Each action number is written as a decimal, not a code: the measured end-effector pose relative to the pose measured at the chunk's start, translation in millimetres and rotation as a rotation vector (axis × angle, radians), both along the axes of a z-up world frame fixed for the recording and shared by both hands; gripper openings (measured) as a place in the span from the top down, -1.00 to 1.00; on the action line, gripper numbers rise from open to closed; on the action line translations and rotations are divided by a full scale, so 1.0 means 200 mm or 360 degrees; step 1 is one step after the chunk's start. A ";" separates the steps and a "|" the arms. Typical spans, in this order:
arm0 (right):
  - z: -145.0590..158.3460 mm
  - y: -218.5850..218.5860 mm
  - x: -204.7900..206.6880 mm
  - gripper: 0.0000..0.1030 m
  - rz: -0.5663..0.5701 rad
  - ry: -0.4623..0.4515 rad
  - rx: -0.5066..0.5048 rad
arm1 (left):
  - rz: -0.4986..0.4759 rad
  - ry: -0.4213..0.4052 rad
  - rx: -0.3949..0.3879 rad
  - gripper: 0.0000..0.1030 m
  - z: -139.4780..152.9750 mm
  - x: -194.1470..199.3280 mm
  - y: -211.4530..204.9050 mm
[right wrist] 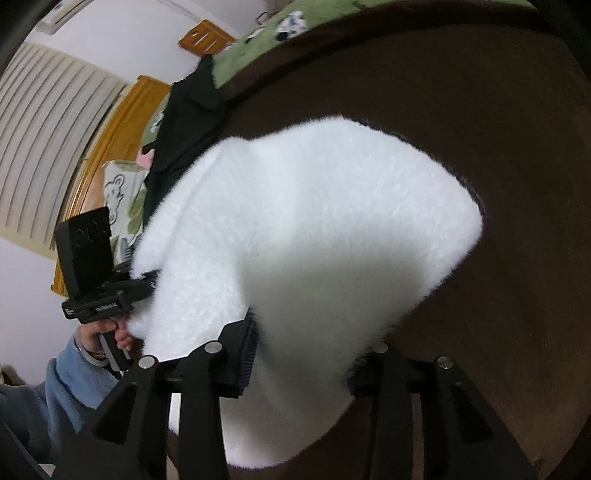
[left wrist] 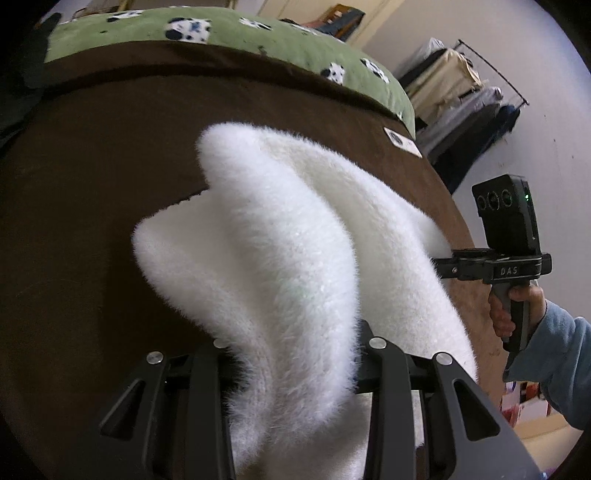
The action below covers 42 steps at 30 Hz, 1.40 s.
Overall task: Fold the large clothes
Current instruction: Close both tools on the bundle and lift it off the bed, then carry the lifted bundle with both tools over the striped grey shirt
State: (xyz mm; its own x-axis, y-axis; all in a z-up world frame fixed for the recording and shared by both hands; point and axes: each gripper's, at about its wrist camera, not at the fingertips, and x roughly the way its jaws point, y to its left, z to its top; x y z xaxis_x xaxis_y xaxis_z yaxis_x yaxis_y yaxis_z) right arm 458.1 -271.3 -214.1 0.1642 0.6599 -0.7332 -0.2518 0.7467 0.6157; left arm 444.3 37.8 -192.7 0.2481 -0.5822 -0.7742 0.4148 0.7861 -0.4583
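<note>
Brown bedspread covers the bed, with a green blanket printed with white-and-blue patches lying along its far edge; a clothes rack hung with garments stands against the pale wall beyond. On the other side of the room a slatted white panel and an orange wooden frame are visible, and a dark garment lies on the bed's far side. White fluffy garment sits mid-bed, partly lifted: its far portion rests on the brown spread, its near edge is raised and drapes in thick folds toward both tools. Left tongs are clamped on a bunched fold of the white fleece, fabric filling the gap between the fingers and spilling below them. Right tongs likewise have the garment's near edge between the fingers, fleece pressed against the ribbed pad of the left-hand finger; grip appears intact. Each tool shows in the other's camera: the right hand, in a light blue sleeve, holds its handle beside the garment's edge; the left hand, same sleeve colour, holds its handle at the opposite edge. Both tools point steeply down toward the bed.
</note>
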 end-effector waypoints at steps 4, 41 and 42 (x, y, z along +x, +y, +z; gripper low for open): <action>-0.02 -0.01 -0.01 0.18 -0.0017 -0.0046 0.0000 | -0.0045 0.0013 0.0012 0.29 -0.04 0.04 -0.02; -0.34 -0.08 0.01 -0.89 -0.0364 0.0313 0.0395 | -0.0345 0.0490 -0.0232 -0.76 -0.52 0.26 -0.09; -0.35 -0.07 0.02 -0.89 -0.0360 0.0314 0.0412 | -0.0351 0.0485 -0.0241 -0.77 -0.52 0.25 -0.10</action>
State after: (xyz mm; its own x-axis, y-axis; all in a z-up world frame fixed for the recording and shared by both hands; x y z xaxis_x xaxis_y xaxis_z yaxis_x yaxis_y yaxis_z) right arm 461.3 -284.6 -283.7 0.1989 0.7904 -0.5795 0.0433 0.5836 0.8109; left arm 495.2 18.5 -296.6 -0.1232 -0.7088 -0.6945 0.3931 0.6077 -0.6900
